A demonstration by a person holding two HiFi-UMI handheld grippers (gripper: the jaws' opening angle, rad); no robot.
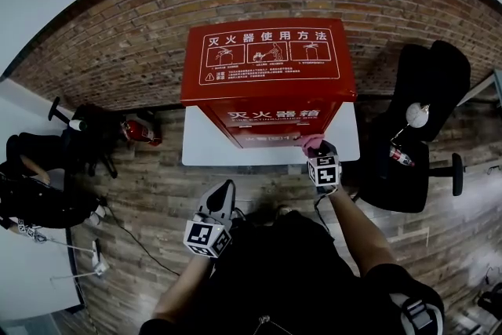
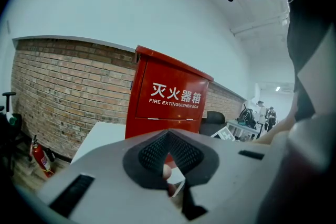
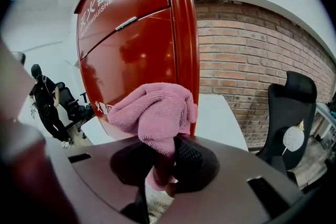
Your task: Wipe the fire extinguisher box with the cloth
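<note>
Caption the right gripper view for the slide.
Pink cloth clamped in the right hand-held gripper, at the red fire extinguisher box.

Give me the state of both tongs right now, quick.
Left tongs: closed, holding nothing.
Right tongs: closed on the pink cloth.

One fire extinguisher box (image 1: pixel 268 82), one pink cloth (image 3: pixel 152 113), one white table (image 1: pixel 196 149). Two grippers: left gripper (image 1: pixel 223 192), right gripper (image 1: pixel 317 143). One small extinguisher (image 1: pixel 140 131) on the floor. One black chair (image 1: pixel 416 129) at right, perhaps a second at left, too dark to be sure.
</note>
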